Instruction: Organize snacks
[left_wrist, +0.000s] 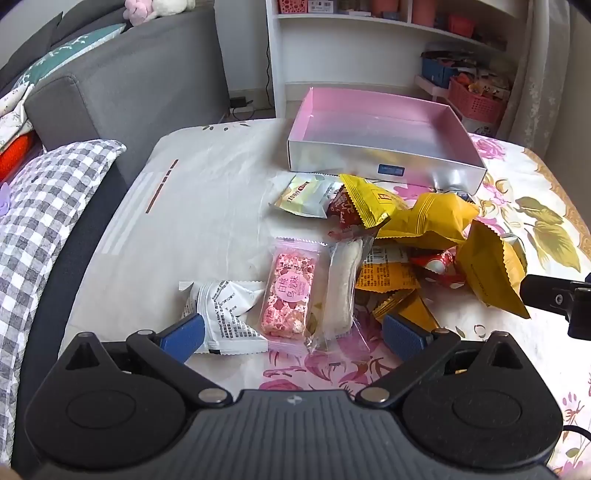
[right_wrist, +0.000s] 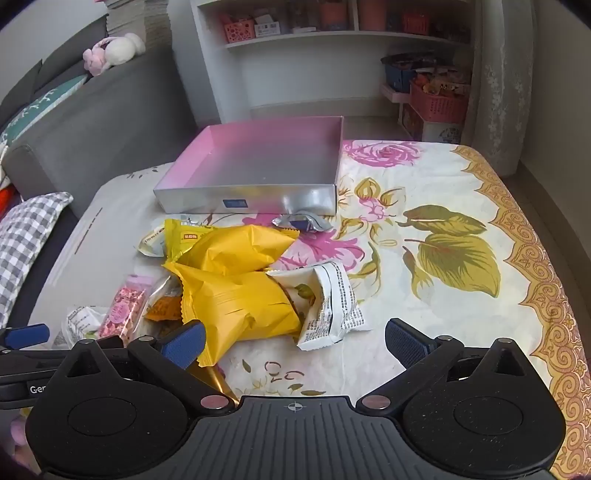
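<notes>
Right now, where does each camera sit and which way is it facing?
Left wrist: on the left gripper, tilted down at the pink snack bar; its open jaws show.
Right wrist: on the right gripper, tilted down at the yellow packets; open jaws show, left gripper at left edge.
Shared: the empty silver box, snack pile, white shelf.

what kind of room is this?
Likely a home living room: a grey sofa with cushions, a white shelf unit holding baskets, and a floral tablecloth under the snacks.
</notes>
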